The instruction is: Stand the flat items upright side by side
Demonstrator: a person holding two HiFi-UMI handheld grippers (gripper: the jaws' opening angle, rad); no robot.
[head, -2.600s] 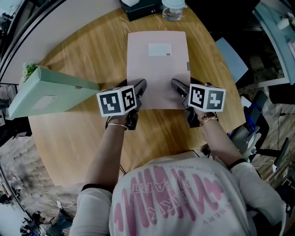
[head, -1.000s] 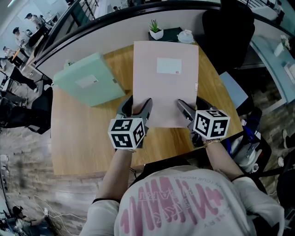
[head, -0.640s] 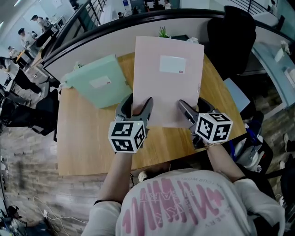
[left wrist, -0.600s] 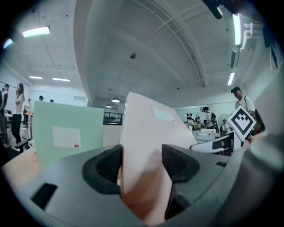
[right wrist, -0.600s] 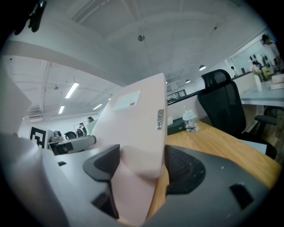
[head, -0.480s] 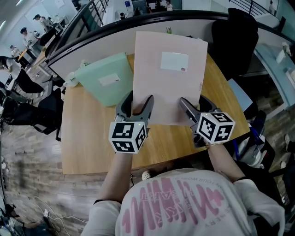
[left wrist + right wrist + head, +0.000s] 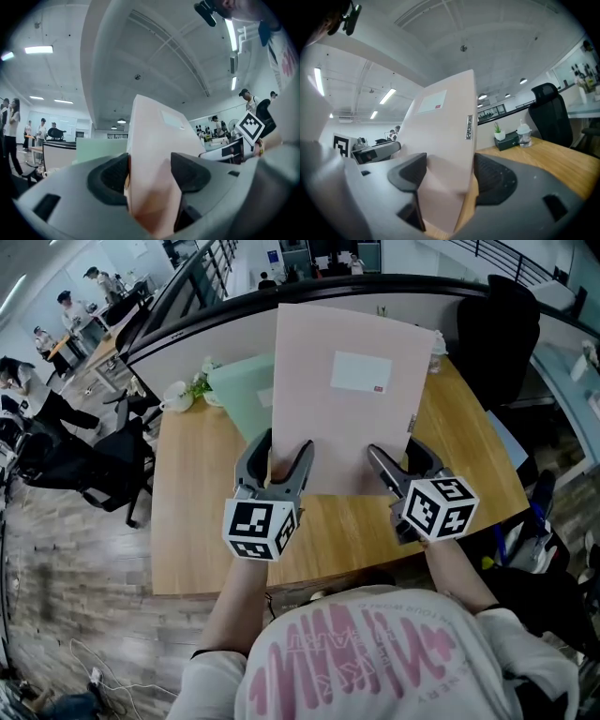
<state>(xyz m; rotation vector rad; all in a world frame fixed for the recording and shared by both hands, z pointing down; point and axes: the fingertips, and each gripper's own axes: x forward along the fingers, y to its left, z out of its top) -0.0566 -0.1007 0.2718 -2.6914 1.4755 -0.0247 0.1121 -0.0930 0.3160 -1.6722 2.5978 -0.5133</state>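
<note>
Above table (image 7: 192, 531) — grippers (image 7: 281, 451) (image 7: 396, 451) level on folder (image 7: 342, 427)

Two flat items in play: one pink folder (image 7: 347, 390), one green folder (image 7: 246, 395). Two grippers, left gripper (image 7: 279, 448) and right gripper (image 7: 398, 451). One wooden table (image 7: 197, 521). One potted plant (image 7: 197, 385), far left.

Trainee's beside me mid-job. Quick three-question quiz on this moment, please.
1. True or false: the pink folder lies flat on the table.
2. What do the left gripper and right gripper grip? A) nothing B) both grip the pink folder C) only the left grips it
3. Fill in: in the head view the green folder shows to the pink folder's ____.
Key: 1 false, it is raised and tilted; 2 B; 3 left.
</note>
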